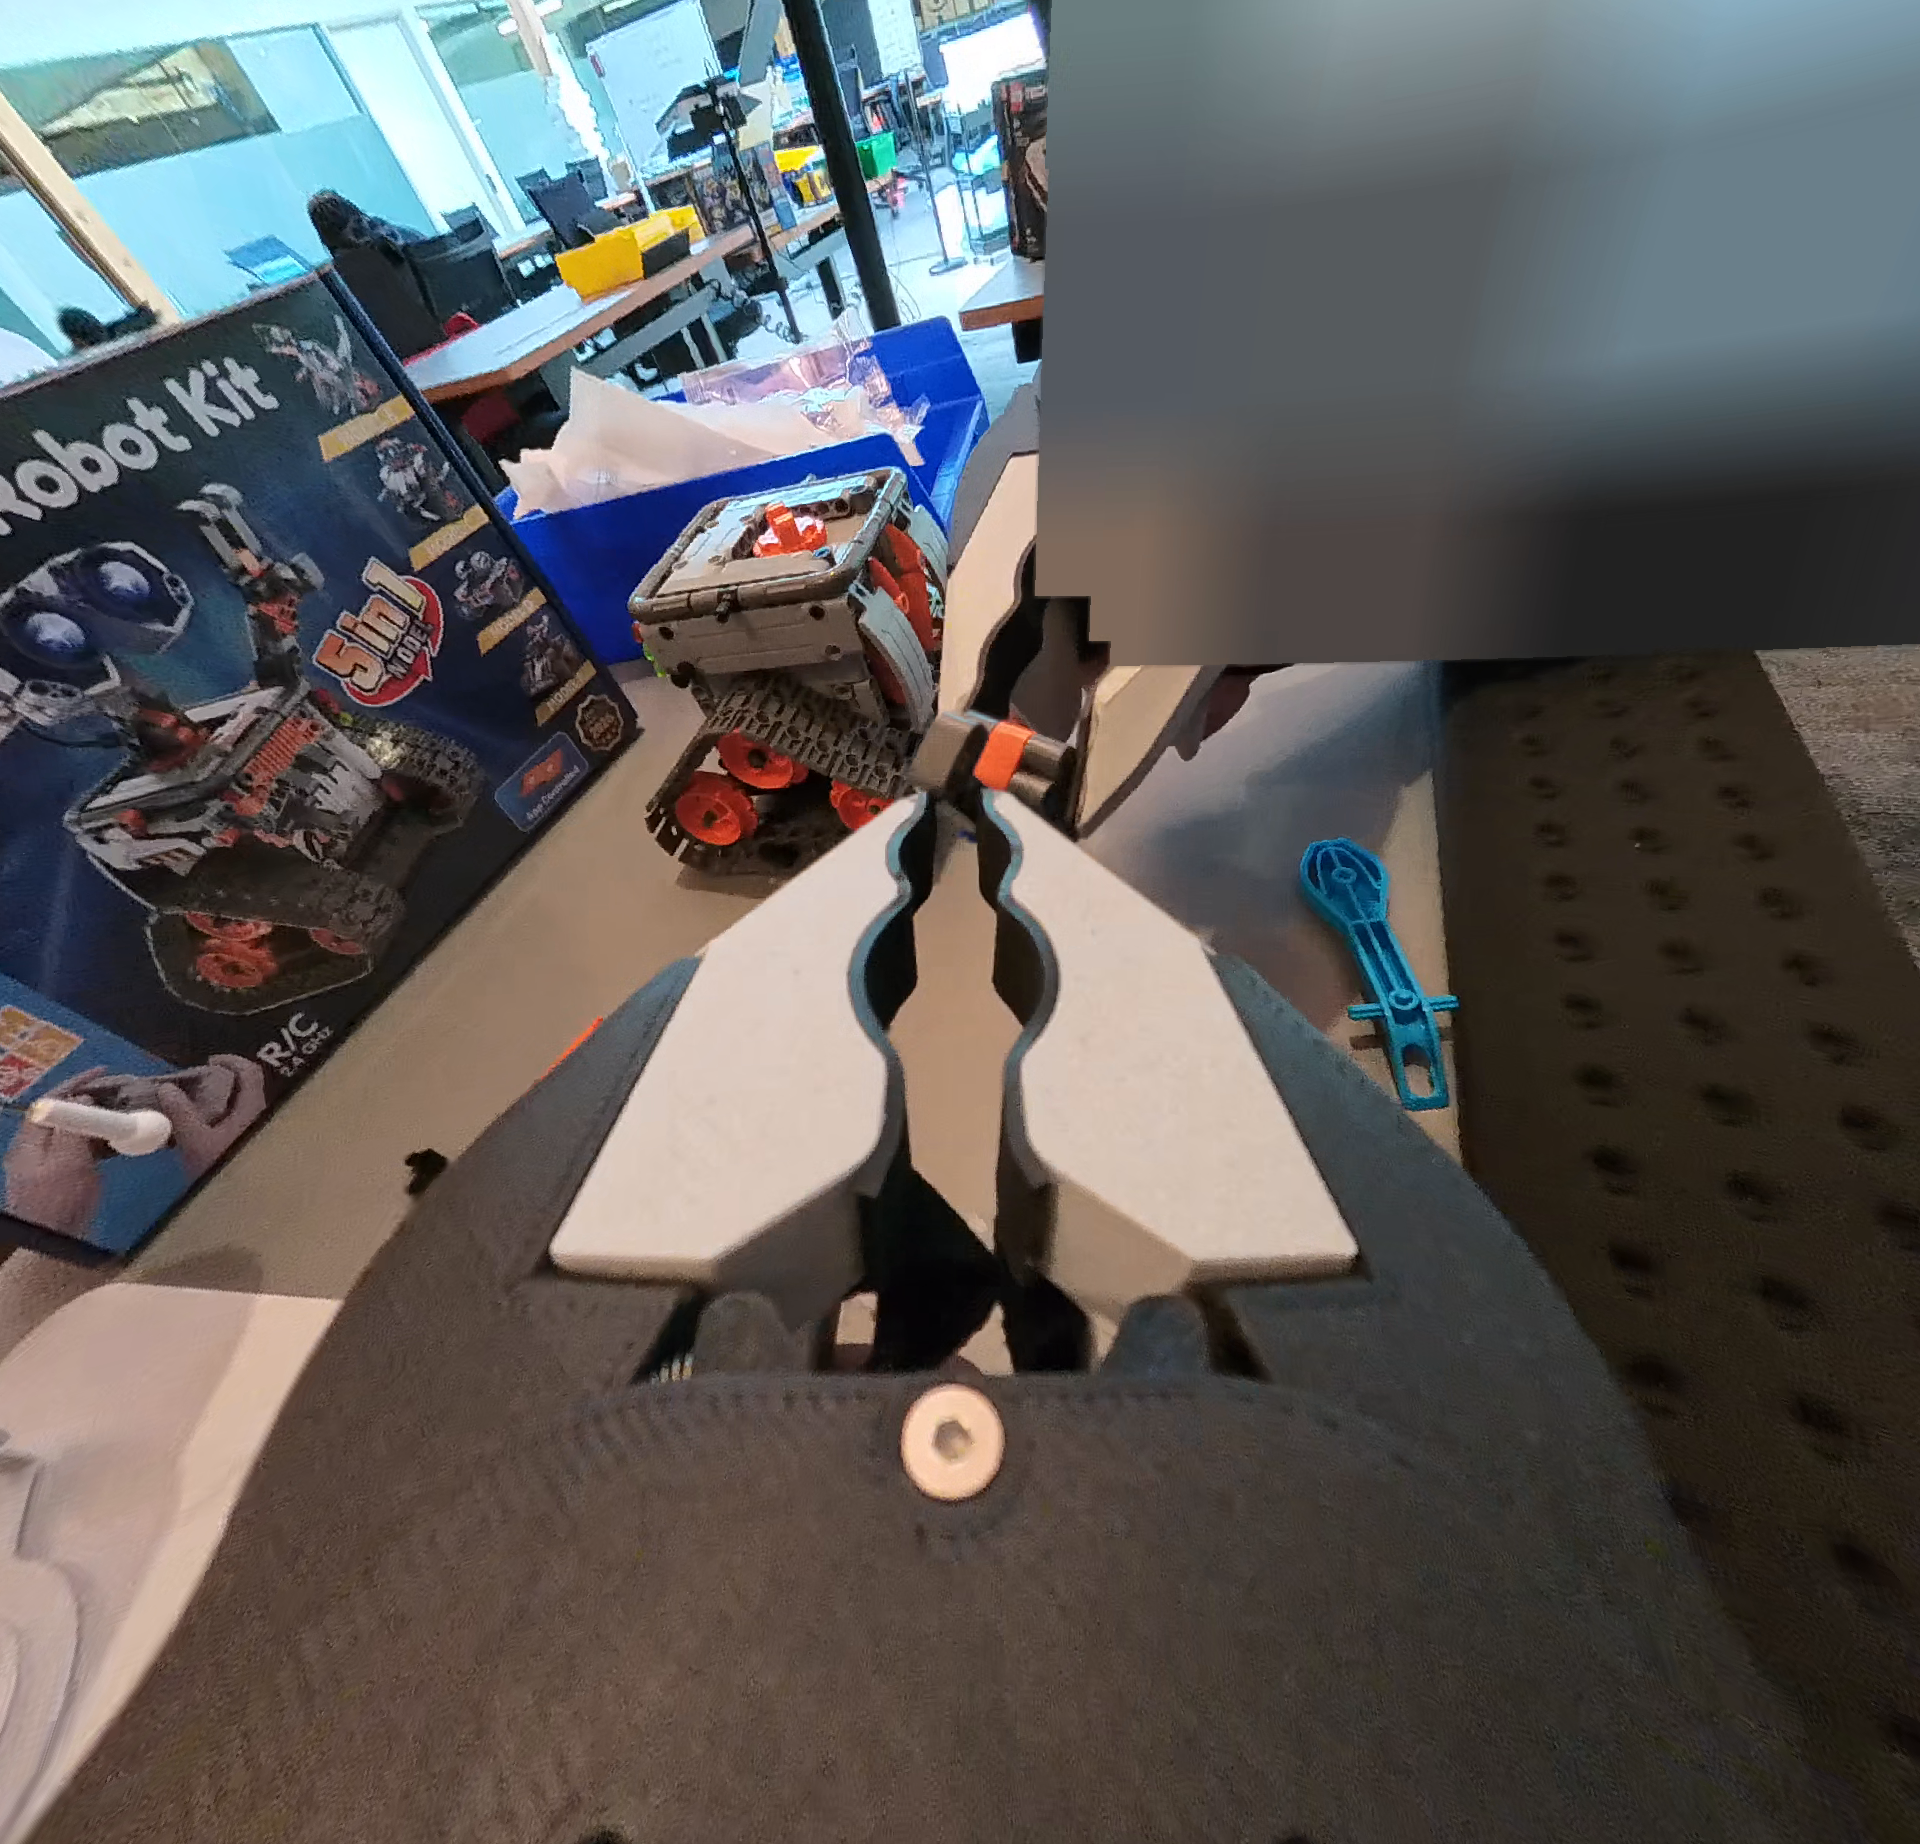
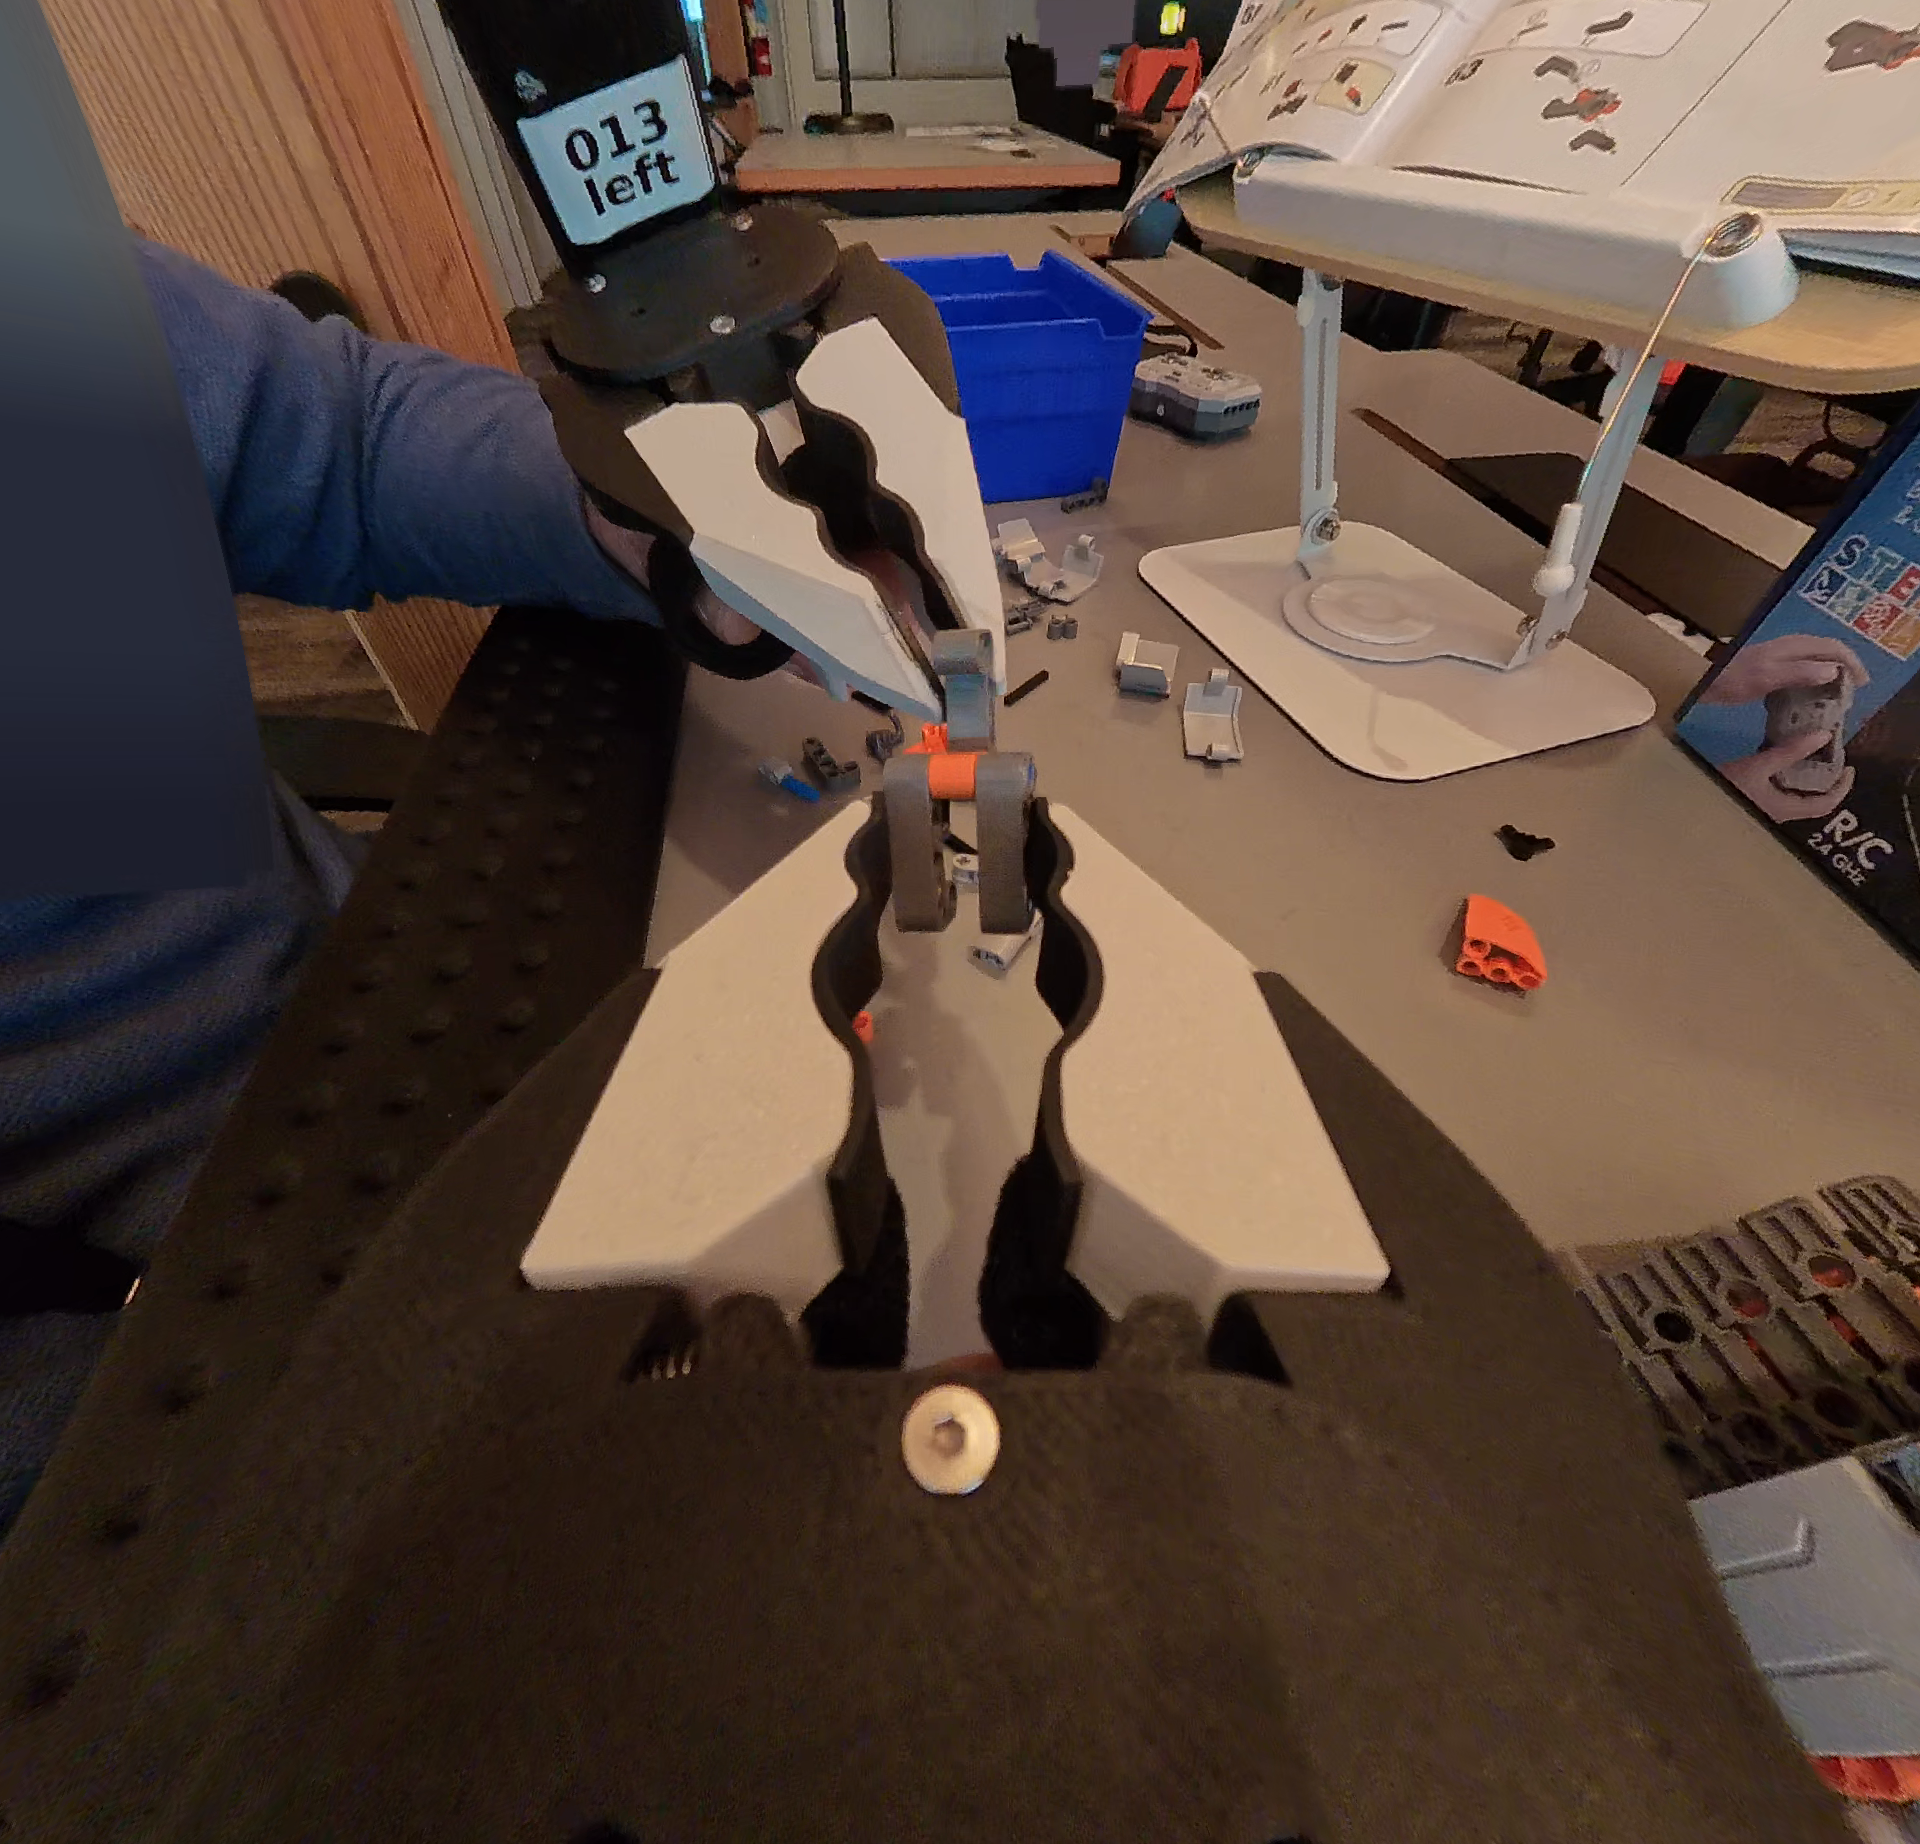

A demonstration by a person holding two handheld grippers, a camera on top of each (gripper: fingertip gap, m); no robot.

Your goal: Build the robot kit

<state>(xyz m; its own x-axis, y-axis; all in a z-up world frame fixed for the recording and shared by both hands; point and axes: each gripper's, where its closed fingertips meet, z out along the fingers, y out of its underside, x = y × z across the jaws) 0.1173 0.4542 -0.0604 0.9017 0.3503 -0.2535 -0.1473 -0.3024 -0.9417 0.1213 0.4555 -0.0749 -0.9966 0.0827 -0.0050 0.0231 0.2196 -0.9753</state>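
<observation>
Both tools meet over the grey surface (image 2: 1299, 1015): the right tool (image 2: 958, 859) clamps two grey beams (image 2: 1003, 838) joined by an orange pin (image 2: 951, 776). The left tool (image 2: 940, 698) pinches a grey connector (image 2: 966, 688) atop it, near the tracked robot model (image 1: 800, 662).

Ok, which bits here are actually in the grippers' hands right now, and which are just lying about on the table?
In hand:
- grey and orange assembly, gripped by the right gripper
- small grey connector on top of it, pinched by the left gripper

Lying about:
- orange curved brick
- loose grey pieces
- blue bin
- tracked model
- blue plastic tool
- kit box
- manual on its white stand
</observation>
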